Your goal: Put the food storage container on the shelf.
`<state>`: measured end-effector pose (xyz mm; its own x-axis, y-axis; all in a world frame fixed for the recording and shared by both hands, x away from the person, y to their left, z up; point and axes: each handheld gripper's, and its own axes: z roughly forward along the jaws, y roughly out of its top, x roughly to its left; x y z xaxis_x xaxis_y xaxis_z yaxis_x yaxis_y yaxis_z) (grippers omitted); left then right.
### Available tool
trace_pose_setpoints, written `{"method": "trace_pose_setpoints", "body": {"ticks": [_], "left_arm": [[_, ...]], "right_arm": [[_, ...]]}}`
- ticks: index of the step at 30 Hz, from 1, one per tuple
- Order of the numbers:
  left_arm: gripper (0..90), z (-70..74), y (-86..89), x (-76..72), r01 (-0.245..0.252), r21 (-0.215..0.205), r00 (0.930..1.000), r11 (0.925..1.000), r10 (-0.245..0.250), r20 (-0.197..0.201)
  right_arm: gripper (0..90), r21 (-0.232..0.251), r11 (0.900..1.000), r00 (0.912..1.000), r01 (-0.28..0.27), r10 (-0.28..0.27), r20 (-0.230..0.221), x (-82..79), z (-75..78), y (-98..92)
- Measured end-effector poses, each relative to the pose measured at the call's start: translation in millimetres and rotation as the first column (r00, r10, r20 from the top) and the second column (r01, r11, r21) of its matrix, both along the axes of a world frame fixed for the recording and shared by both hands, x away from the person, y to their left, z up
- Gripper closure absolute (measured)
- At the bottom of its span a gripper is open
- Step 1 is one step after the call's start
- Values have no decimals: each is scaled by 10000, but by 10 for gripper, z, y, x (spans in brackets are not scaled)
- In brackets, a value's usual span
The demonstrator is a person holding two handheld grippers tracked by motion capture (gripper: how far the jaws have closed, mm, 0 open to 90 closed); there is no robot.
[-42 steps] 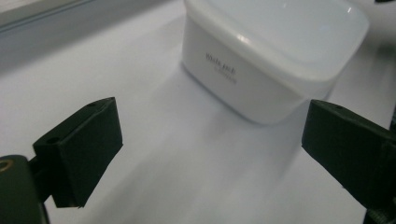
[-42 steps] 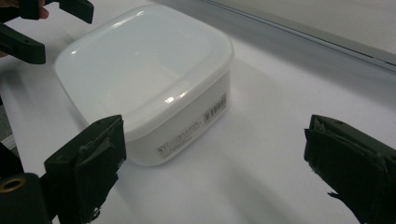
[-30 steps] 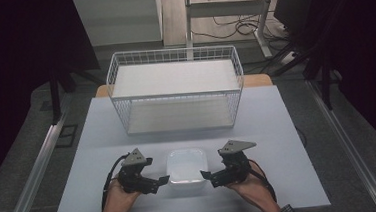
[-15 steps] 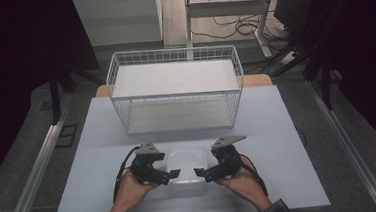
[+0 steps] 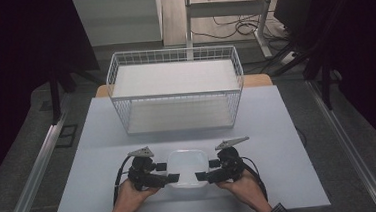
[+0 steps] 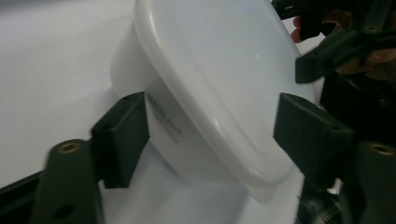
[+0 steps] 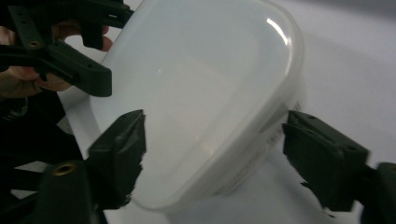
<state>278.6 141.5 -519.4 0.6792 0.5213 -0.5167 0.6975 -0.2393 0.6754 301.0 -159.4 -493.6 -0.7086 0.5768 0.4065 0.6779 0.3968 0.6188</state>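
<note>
A white plastic container [image 5: 187, 167] with a lid sits near the table's front edge. My left gripper [image 5: 167, 171] straddles its left side and my right gripper [image 5: 207, 169] its right side. Both pairs of jaws have just been closing with the container between them. In the left gripper view the container [image 6: 210, 79] lies tilted between the pads [image 6: 122, 133] of the left gripper [image 6: 215, 126], which touch its wall and rim. In the right gripper view the right gripper [image 7: 217, 140] presses on the container [image 7: 201, 93] in the same way.
A white wire basket [image 5: 176, 112] stands across the back half of the light-grey table [image 5: 279, 144], well beyond the container. Dark floor and metal rails run along both sides. Cables lie on the floor behind the table.
Both hands have come in from the container's near corners to its left and right sides. The jaws of both grippers have narrowed onto it.
</note>
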Motion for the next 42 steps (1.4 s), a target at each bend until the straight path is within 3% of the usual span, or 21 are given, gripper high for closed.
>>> {"method": "trace_pose_setpoints", "body": {"ticks": [1,2,3,5,10,15,19,22,25,35,42], "left_arm": [[350,9,28,-18,1,-74,10000,10000,-2,-62],[475,53,86,-66,-169,-121,9996,9998,171,210],[550,53,86,-66,-169,-121,9996,9998,171,210],[564,83,100,-84,-255,-52,9993,9997,256,268],[635,105,102,-111,-653,-122,9977,9978,656,175],[775,135,130,-132,-1096,-366,9934,9933,1108,311],[805,133,128,-136,-1306,-488,9909,9902,1319,250],[807,160,114,-142,-1475,-258,9876,9887,1487,509],[807,196,126,-142,-1583,-356,9850,9867,1604,638],[807,378,129,-112,-1732,-305,9768,9844,1756,1224],[807,604,170,-33,-1864,-310,9675,9820,1890,1678]], "right_arm": [[309,11,10000,10000,71,-70,-61,-17,12,-17],[417,59,9996,9997,264,-264,-14,-52,45,-49],[417,59,9996,9997,264,-264,-14,-52,45,-49],[543,70,9983,9979,583,-585,293,-87,106,-91],[628,320,9933,9938,1107,-1102,-141,-126,130,-132],[763,661,9866,9883,1494,-1511,200,-143,171,-177],[777,737,9816,9829,1763,-1796,404,-139,154,-171],[777,607,9808,9787,1854,-1899,784,-152,155,-142],[778,787,9794,9750,1862,-1941,1083,-152,175,-131],[777,1022,9806,9699,1673,-1823,1617,-94,333,-121],[777,1180,9827,9639,1430,-1653,2087,17,533,-87]]}}
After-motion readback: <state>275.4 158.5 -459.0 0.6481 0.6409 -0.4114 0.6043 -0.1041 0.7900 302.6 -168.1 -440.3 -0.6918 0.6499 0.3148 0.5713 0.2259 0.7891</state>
